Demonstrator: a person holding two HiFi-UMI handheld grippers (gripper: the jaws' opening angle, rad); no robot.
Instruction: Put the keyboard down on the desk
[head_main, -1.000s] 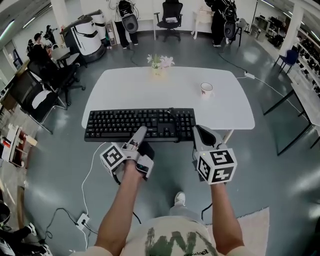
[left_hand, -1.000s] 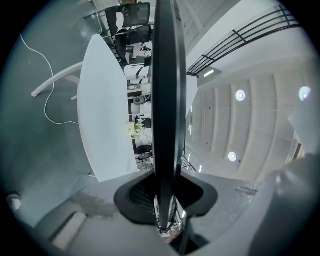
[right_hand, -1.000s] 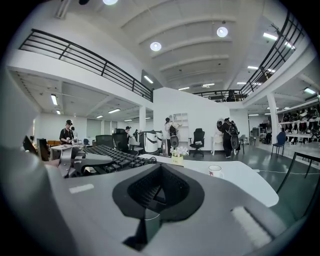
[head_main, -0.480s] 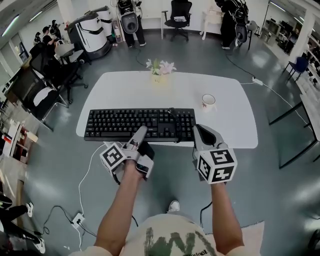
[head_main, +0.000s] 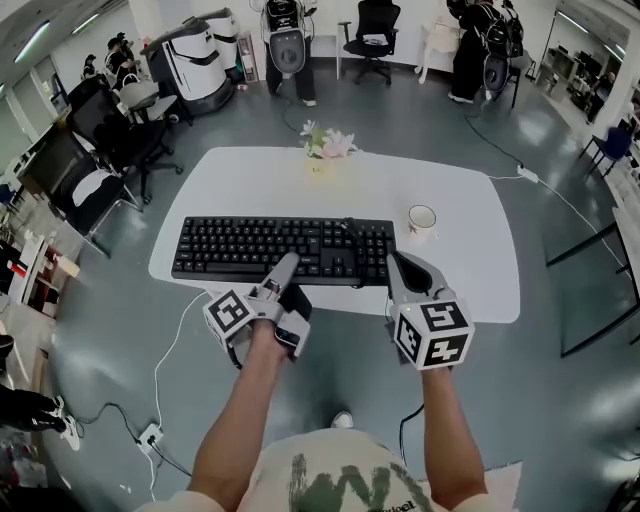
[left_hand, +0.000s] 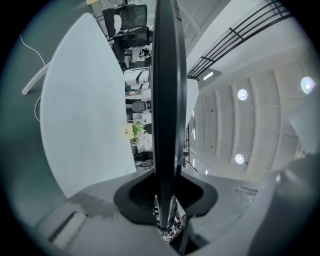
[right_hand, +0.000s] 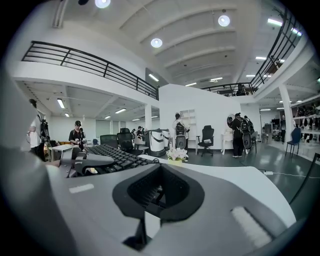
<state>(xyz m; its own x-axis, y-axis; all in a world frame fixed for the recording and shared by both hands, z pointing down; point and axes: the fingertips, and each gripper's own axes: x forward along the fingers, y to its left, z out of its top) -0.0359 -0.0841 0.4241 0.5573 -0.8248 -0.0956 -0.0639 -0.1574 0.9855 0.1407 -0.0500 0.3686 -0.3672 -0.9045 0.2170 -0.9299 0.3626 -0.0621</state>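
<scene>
Black plastic, long and rectangular with rows of raised keys, the keyboard (head_main: 270, 248) was held level and clear above the smooth white desk (head_main: 455, 275), not resting on it. The left gripper (head_main: 288, 262) was clamped on the keyboard's near edge at about mid-length; its own view showed the slim board edge-on between the jaws. The right gripper (head_main: 397, 260) stood just off the keyboard's right end, jaws drawn together, with nothing made out between them. The desk top was rounded at its corners and mostly bare. A white mug (head_main: 422, 219) stood near the keyboard's far right corner, and a small bunch of pale flowers (head_main: 327, 145) sat well apart at the far edge. Compared with a second earlier, when the keyboard's front overhung the desk's near edge, the whole board now lay over the desk top, with both grippers placed on it as before.
</scene>
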